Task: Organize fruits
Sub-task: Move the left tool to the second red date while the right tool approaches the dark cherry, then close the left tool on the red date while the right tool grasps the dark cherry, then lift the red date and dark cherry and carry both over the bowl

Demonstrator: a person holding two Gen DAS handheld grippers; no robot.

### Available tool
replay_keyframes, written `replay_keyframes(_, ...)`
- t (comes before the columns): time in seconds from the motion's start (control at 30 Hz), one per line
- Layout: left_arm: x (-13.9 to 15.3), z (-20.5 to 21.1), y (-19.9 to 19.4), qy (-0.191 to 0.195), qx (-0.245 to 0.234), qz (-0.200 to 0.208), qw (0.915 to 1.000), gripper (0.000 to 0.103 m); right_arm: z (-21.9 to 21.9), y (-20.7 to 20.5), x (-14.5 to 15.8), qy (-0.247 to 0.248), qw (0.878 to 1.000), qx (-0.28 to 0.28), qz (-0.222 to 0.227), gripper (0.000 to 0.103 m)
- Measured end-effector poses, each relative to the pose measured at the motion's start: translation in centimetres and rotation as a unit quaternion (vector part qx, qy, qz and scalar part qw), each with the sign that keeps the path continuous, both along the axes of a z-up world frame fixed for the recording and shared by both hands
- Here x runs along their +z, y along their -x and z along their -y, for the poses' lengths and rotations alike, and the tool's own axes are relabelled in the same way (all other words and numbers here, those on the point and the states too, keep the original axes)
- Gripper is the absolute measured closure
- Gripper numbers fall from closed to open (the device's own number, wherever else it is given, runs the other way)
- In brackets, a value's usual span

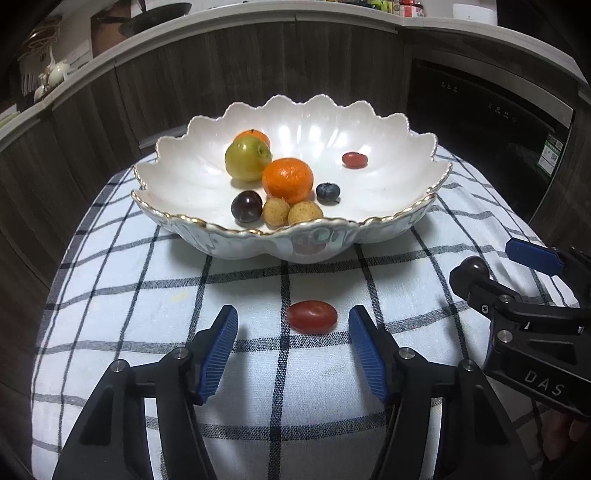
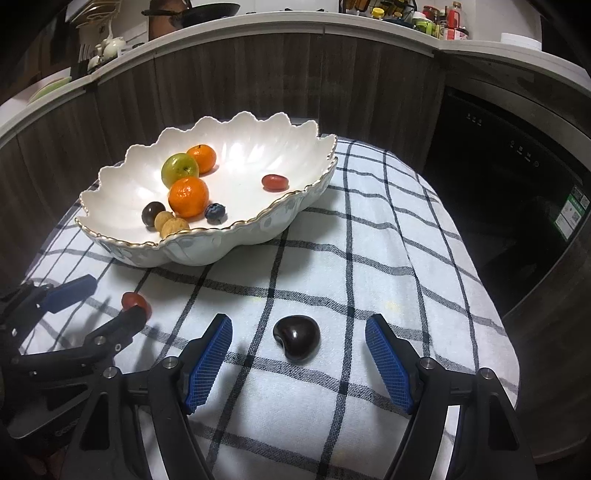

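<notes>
home kitchen. curved countertop [image 2: 258, 22] at far side with frying pan [image 2: 207, 13], condiment jars [image 2: 439, 22] far right, teapot [image 1: 59, 70] far left; wood-grain cabinets [image 1: 258, 70] below, built-in dishwasher [image 2: 517, 177] right.

— Where does my left claw's camera sit?

— Low behind my left gripper [image 1: 293, 321], looking forward and down at the blue-checked white cloth [image 1: 147, 295], close to it, facing the scalloped white gilt-rimmed bowl [image 1: 295, 251] head-on.

— And my right one?

— Behind my right gripper [image 2: 299, 341], same downward tilt, further right, so the bowl [image 2: 207, 254] falls up-left.

— What do they share?

— Bowl, cloth [image 2: 369, 240], dark wood-panelled counter front [image 1: 295, 62]; each also catches the other claw at its edge.
</notes>
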State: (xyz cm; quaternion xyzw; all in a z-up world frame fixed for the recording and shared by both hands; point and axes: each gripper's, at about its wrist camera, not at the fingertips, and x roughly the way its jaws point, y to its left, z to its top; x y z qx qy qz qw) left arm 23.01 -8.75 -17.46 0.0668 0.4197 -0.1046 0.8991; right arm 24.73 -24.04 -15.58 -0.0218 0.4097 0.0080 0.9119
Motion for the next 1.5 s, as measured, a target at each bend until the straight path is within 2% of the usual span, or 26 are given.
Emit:
replay_keyframes(0.33,-0.9,0.1,-0.7,0.013,0.001,-0.019,0.9997,0.047,0.1,-0.4,-0.6,-0.007,1.0,-0.004,-0.013,0.028)
replay_keyframes(0.5,-0.8,0.4,-1.1,0.021,-0.002,-0.022,0.9995,0.057,0.5,-0.7,-0.9,-0.015,1.0,-0.01,-0.017,0.029)
replay_keyframes(0.7,-0.8,0.5,-1.1,0.024,-0.005,-0.02,0.9995,0.066,0.7,-0.9,-1.4,-0.024,0.999,-0.011,-0.026,0.043)
replay_keyframes(0.83,-0.8,0.6,-1.1,0.024,-0.004,-0.02,0.9995,0.068,0.7,-1.0,-1.6,-0.025,0.999,-0.011,-0.028,0.052)
replay_keyframes(0.9,-0.8,0.5,-1.0,0.024,0.0,-0.019,0.9995,0.074,0.6,-1.0,-1.6,-0.023,0.999,-0.01,-0.028,0.057)
replay_keyframes(1.07,-0.7,0.5,-0.9,0.024,0.002,-0.017,0.9996,0.074,0.4,-0.9,-1.6,-0.023,0.999,-0.003,-0.027,0.071)
replay_keyframes(1.5,0.4,0.4,-0.2,0.025,0.001,-0.006,0.9997,0.074,0.6,-0.4,-0.6,-0.028,0.999,-0.006,-0.016,0.073)
